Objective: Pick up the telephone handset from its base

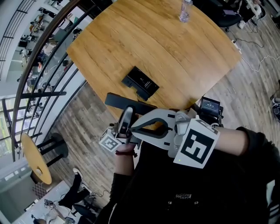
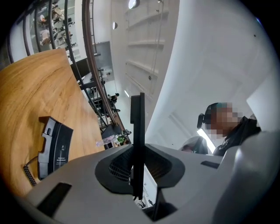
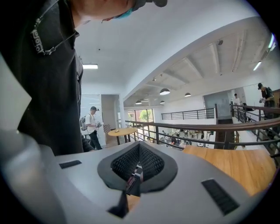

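The black telephone base (image 1: pixel 141 82) lies on the round wooden table (image 1: pixel 175 52); in the left gripper view the base (image 2: pixel 56 146) sits at the lower left with its coiled cord (image 2: pixel 29 171). The black handset (image 1: pixel 127 101) is off the base, above the table's near edge. My left gripper (image 1: pixel 126 112) is shut on it. In its own view the handset (image 2: pixel 137 127) stands edge-on, up out of the left gripper (image 2: pixel 138 175). My right gripper (image 1: pixel 134 128) points left just below, its jaws shut with nothing between them; its own view shows the right gripper (image 3: pixel 139 168) closed.
A clear water bottle (image 1: pixel 185 10) stands at the table's far edge. A curved railing (image 1: pixel 48 65) runs past the table's left side, with a lower floor beyond. A small round table (image 1: pixel 36 160) stands at the lower left. Cables (image 1: pixel 256 54) lie on the wooden floor at right.
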### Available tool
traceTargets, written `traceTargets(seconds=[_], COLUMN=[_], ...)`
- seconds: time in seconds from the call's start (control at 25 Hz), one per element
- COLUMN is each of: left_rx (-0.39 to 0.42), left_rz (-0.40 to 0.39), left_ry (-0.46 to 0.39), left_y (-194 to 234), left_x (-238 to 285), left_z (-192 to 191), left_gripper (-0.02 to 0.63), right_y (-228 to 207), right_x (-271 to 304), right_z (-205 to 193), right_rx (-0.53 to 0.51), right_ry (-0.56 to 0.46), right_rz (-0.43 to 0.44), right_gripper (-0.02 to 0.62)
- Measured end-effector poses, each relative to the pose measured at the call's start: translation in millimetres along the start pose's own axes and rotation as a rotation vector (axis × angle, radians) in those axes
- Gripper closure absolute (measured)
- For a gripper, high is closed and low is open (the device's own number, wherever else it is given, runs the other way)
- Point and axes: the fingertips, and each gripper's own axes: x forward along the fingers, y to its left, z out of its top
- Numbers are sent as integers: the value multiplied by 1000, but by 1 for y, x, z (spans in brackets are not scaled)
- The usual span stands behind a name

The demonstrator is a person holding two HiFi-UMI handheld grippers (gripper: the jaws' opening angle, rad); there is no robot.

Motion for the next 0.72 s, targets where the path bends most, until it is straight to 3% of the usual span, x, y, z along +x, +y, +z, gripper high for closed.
traceTargets(seconds=[0.36, 0.72], left_rx=[1, -73], left_rz=[190, 270], left_ry=[79, 154], left_y=[48, 97], left_x=[-14, -20], left_z=[-12, -29], left_gripper=[526, 526], right_y=[8, 11], right_x=[4, 4], right_z=[-1, -6], right_rx=[-42, -32], right_ry=[9, 25], right_rz=[16, 3], right_gripper=[578, 578])
